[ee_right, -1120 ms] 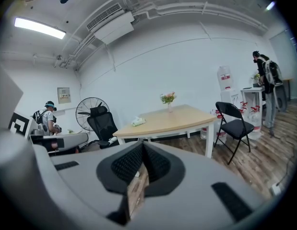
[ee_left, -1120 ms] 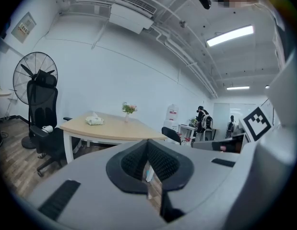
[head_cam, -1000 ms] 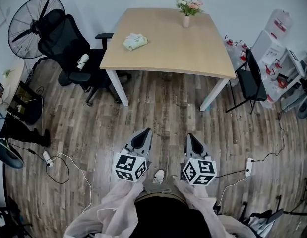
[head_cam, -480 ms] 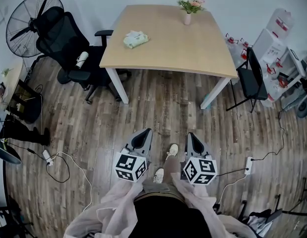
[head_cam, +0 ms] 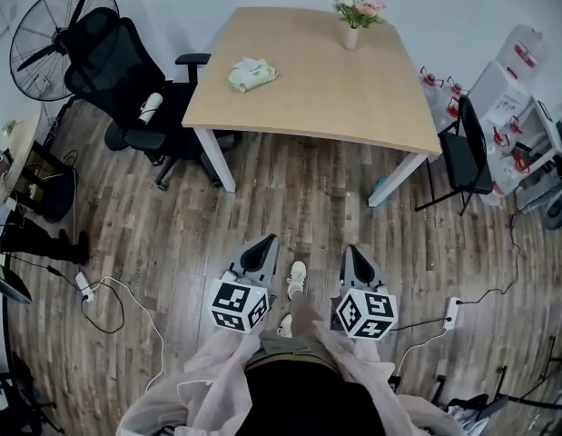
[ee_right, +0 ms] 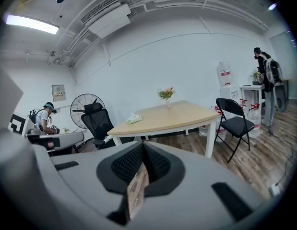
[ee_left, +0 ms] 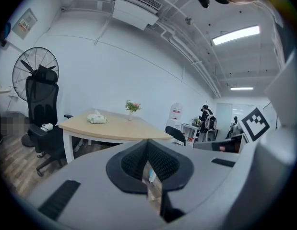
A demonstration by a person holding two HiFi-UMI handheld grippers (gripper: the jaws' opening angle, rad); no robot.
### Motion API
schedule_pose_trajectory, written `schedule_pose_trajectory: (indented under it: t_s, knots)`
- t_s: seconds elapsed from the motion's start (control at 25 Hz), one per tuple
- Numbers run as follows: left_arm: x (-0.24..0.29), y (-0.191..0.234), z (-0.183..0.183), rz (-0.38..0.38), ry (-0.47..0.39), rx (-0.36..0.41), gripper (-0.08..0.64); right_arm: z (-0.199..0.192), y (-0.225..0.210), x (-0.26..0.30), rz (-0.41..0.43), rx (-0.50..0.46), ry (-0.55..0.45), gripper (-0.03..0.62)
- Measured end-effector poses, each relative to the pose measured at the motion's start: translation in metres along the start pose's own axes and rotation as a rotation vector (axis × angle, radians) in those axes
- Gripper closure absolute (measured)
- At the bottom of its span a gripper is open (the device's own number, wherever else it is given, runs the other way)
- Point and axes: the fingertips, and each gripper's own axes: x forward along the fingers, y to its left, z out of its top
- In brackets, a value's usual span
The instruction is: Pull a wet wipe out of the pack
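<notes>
1. Since a second ago, a shoe is stepping forward and landing between my two claws.
2. I am holding the left claw and the right claw pinched closed, with nothing between their pads.
3. I am seeing the wet wipe pack lying well ahead of the left claw, on the table.

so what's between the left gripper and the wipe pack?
Head view: bare wood floor, then the table edge and top. Nothing else separates left gripper and wipe pack.
</notes>
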Motion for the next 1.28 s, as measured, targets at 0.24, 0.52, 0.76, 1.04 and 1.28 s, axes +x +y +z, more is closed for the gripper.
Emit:
schedule_pose_trajectory:
  t_s: [0.24, 0.52, 0.76, 1.04, 1.28]
  knots:
    - [0.028, 0.015, 0.012, 0.008, 0.004, 0.002, 0.549, 0.016, -0.004, 0.033, 0.019, -0.006, 0.011, 0.581]
    - [0.064, 0.035, 0.028, 0.023, -0.005, 0.009, 0.549, 0.033, -0.017, 0.069, 0.021, -0.018, 0.016, 0.581]
    - [0.099, 0.048, 0.041, 0.044, -0.008, 0.003, 0.549, 0.055, -0.032, 0.103, 0.032, -0.028, 0.019, 0.581]
    - [0.128, 0.063, 0.046, 0.059, -0.006, 0.005, 0.549, 0.065, -0.041, 0.137, 0.048, -0.030, 0.023, 0.581]
    - [0.158, 0.073, 0.050, 0.058, 0.004, -0.001, 0.549, 0.071, -0.052, 0.162, 0.051, -0.021, 0.040, 0.581]
